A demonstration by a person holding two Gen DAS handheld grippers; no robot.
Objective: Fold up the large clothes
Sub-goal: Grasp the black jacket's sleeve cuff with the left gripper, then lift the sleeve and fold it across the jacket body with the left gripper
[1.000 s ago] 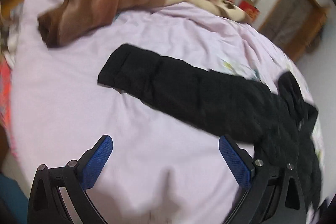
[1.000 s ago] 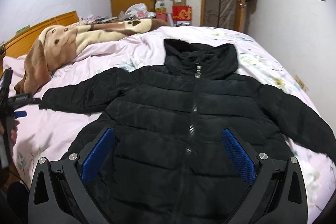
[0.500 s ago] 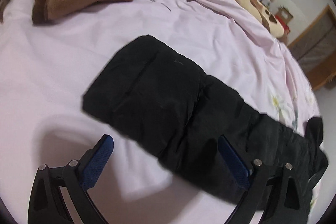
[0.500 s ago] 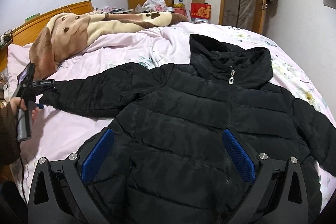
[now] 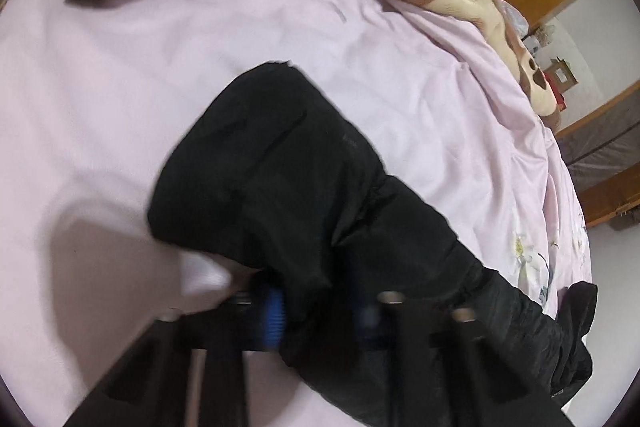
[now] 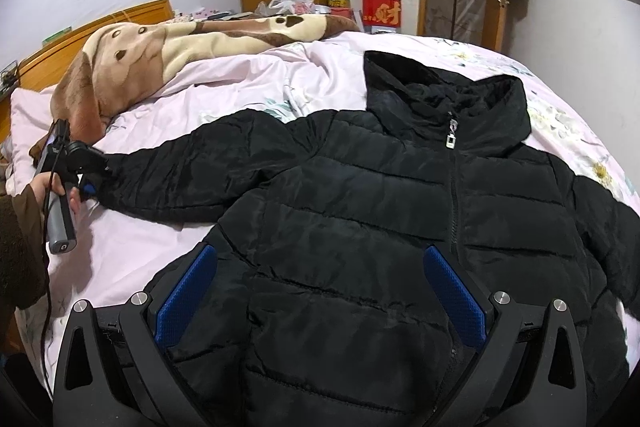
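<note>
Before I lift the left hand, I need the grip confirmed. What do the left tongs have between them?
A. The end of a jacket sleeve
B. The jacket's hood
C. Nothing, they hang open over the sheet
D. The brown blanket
A: the left tongs have just been closing and now pinch the black sleeve near its cuff; the right-wrist view shows the same grip at the sleeve's far end, with the hood untouched.

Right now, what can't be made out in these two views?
- Left wrist view: left gripper is motion-blurred and half buried in the black sleeve; pad contact unclear.
- Right wrist view: jacket hem hidden behind the open right gripper.
- Right wrist view: far sleeve cut off at the edge.
</note>
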